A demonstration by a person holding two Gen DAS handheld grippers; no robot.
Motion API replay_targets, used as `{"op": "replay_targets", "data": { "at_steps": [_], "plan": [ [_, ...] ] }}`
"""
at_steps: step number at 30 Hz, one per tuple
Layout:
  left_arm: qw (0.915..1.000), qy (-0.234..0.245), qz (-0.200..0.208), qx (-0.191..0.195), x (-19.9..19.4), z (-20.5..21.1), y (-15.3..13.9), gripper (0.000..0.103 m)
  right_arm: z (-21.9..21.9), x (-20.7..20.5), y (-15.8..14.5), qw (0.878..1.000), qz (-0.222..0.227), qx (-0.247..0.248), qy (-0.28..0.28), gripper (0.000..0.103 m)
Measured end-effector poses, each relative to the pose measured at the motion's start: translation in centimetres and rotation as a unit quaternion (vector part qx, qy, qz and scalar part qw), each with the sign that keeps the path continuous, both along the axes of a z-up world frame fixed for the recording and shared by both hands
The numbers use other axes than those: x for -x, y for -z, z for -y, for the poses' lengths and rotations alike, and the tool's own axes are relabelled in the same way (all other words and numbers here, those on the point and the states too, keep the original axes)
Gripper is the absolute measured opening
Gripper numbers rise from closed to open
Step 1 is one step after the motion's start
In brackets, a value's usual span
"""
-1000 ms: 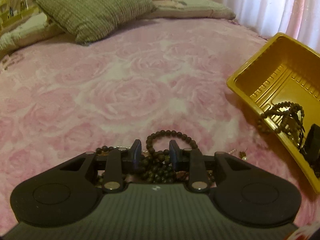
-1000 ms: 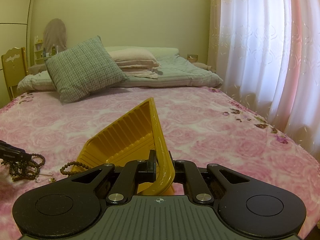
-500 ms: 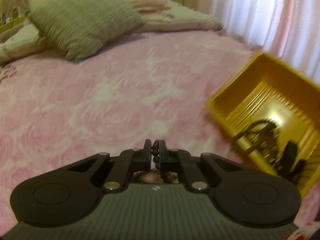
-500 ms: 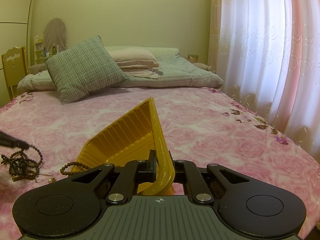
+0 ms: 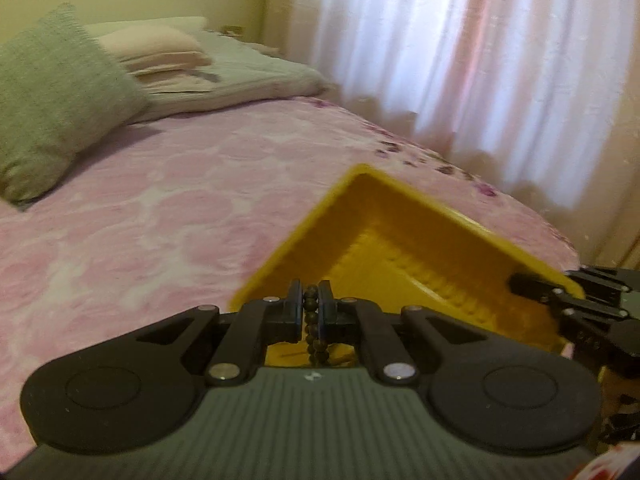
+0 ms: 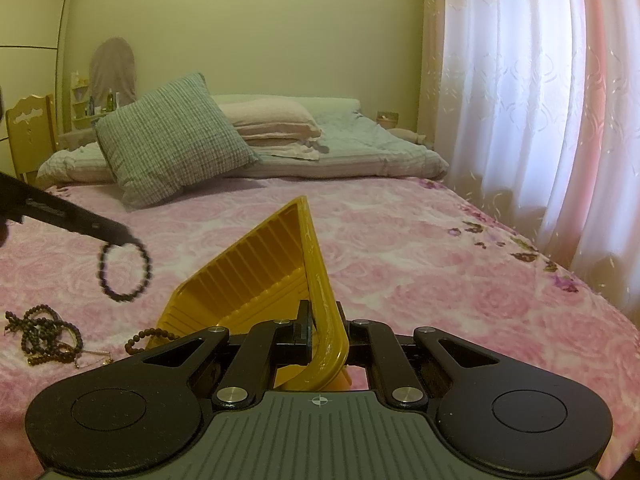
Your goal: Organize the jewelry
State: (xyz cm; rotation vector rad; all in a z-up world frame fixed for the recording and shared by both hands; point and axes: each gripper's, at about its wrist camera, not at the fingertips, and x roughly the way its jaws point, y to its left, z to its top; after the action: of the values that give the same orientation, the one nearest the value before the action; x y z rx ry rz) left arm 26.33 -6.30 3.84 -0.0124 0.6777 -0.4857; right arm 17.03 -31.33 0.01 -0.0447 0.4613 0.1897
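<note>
Left wrist view: the left gripper [image 5: 309, 309] is clamped right down on a dark beaded bracelet [image 5: 313, 334], round brown-black beads on a loop that hangs straight down between the pads. It's up in the air at the near rim of the yellow plastic tray [image 5: 404, 248], which has a ribbed floor and sits tilted over the pink rose bedspread [image 5: 140, 208]. At the tray's right-hand corner you can see the right gripper [image 5: 520, 282] pinching the rim. Picture's a bit blurry, no writing readable.

Right wrist view: the right gripper [image 6: 322, 326] is closed tight on the yellow tray's [image 6: 256, 276] rim, tray tipped up with its long side running away toward the pillows. Left gripper [image 6: 120, 237] comes in from the left edge, the bracelet [image 6: 125, 270] dangling off its tip as an open ring, above the bedspread [image 6: 420, 272]. A tangle of more beaded strands [image 6: 44, 334] lies on the bedspread near the tray's left corner.
</note>
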Motion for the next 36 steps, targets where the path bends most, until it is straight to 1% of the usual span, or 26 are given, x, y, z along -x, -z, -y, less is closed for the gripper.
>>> {"op": "replay_targets", "data": {
  "at_steps": [7, 11, 13, 15, 16, 19, 24, 28, 30, 32, 36],
  "plan": [
    [0.9992, 0.039, -0.001, -0.002, -0.3, 4.5, 0.2, 0.006, 0.1, 0.0, 0.1, 1.000, -0.001, -0.002, 0.000, 0.008],
    [0.9982, 0.059, -0.005, 0.001, -0.3, 6.0, 0.2, 0.006, -0.1, 0.1, 0.2, 1.000, 0.000, -0.002, 0.001, 0.008],
    [0.9976, 0.069, -0.009, 0.008, -0.3, 6.6, 0.2, 0.007, -0.1, 0.1, 0.2, 1.000, 0.000, -0.003, 0.001, 0.008],
    [0.9971, 0.075, -0.006, 0.014, -0.2, 6.7, 0.1, 0.012, -0.2, 0.1, 0.2, 1.000, 0.000, -0.003, 0.001, 0.008],
    [0.9971, 0.075, -0.004, 0.015, -0.1, 6.6, 0.0, 0.017, -0.2, 0.1, 0.2, 1.000, 0.000, -0.003, 0.001, 0.008],
    [0.9979, 0.063, 0.000, 0.015, 0.1, 5.4, -0.1, 0.018, -0.2, 0.2, 0.2, 1.000, 0.000, -0.003, 0.001, 0.008],
    [0.9999, 0.011, -0.005, 0.007, -0.1, 1.1, 0.8, 0.018, -0.2, 0.2, 0.2, 1.000, 0.000, -0.003, 0.001, 0.008],
    [0.9988, -0.038, -0.028, -0.012, -0.3, -3.0, 3.0, 0.018, -0.3, 0.2, 0.3, 1.000, 0.001, -0.002, 0.001, 0.008],
    [0.9974, -0.052, -0.047, -0.014, -0.3, -4.5, 4.5, 0.018, -0.3, 0.2, 0.3, 1.000, 0.001, -0.002, 0.001, 0.008],
    [0.9962, -0.056, -0.066, -0.006, -0.3, -5.2, 5.9, 0.018, -0.4, 0.2, 0.4, 1.000, 0.001, -0.001, 0.001, 0.008],
    [0.9936, -0.045, -0.101, 0.023, -0.7, -5.1, 7.8, 0.019, -0.3, 0.2, 0.3, 1.000, 0.000, 0.000, 0.002, 0.008]
  ]
}}
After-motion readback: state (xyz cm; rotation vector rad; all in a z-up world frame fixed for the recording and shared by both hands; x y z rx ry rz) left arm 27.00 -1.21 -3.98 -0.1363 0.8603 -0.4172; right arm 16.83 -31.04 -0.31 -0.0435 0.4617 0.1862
